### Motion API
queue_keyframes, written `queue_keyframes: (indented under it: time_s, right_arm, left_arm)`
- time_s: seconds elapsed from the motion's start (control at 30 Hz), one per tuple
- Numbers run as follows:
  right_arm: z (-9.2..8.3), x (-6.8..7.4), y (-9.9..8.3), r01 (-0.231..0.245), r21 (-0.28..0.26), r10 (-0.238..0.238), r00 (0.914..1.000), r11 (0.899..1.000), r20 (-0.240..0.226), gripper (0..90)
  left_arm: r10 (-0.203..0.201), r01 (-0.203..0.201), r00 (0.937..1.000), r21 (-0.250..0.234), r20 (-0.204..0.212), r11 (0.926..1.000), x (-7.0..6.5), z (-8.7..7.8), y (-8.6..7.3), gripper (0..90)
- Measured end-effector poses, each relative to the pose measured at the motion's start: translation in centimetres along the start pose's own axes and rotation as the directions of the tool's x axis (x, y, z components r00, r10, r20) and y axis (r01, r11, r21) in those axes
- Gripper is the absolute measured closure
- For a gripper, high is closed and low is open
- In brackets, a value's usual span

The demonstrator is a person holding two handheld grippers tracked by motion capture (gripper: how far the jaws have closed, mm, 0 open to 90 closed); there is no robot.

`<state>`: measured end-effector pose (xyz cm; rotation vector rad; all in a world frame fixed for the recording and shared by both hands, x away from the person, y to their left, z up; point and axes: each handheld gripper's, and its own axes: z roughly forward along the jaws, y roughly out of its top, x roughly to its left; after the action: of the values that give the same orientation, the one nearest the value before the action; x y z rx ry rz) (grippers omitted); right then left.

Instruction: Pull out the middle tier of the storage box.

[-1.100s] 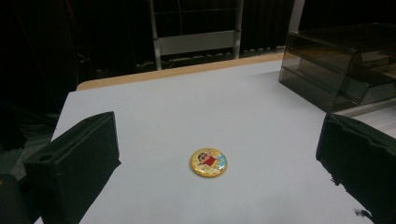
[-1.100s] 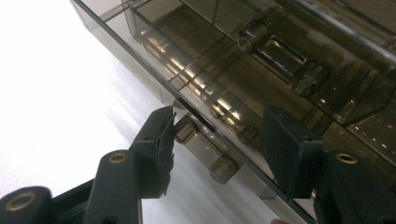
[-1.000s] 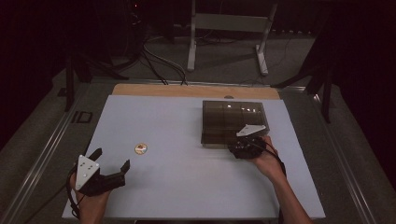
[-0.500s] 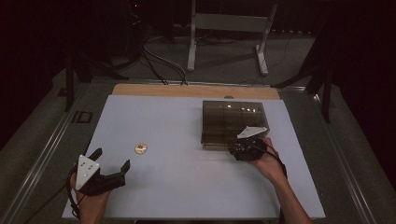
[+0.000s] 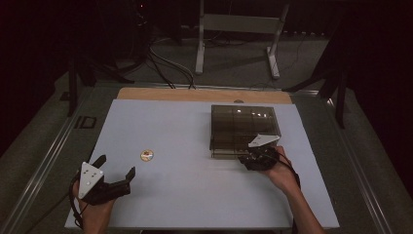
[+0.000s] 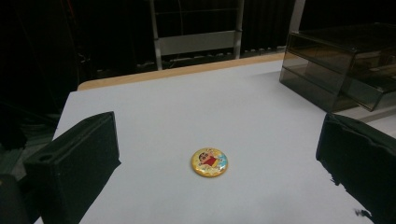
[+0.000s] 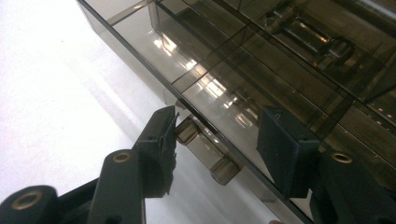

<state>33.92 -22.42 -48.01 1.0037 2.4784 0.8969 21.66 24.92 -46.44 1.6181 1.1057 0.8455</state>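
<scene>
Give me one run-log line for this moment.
right gripper: jaws apart around drawer handle of smoked drawer box | left gripper: open, behind badge

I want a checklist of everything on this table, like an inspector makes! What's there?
Surface: white table top with a wooden strip along the far edge, flat and bare apart from the items below.
Job's things: smoky see-through drawer box at the far right; its small drawer handle lies between the right jaws. Round yellow cartoon badge lies flat near the left.
Clutter: nothing seen.
Grippers: left hand-held gripper open, short of the badge; right hand-held gripper part open around the handle, grip unclear.
Cables: black cables on the floor beyond the table.
Surroundings: dark room, grey metal stand behind.
</scene>
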Motion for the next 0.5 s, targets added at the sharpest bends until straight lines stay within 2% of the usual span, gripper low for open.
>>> queue_keyframes:
  time_s: [0.5]
  right_arm:
    - [-0.26, 0.32, -0.32, 0.007, -0.003, -0.007, 0.9999, 1.0, -0.014, 48.4]
  left_arm:
    - [0.0, 0.0, 1.0, 0.0, 0.0, 1.0, 0.02, -0.01, 0.0, 0.7]
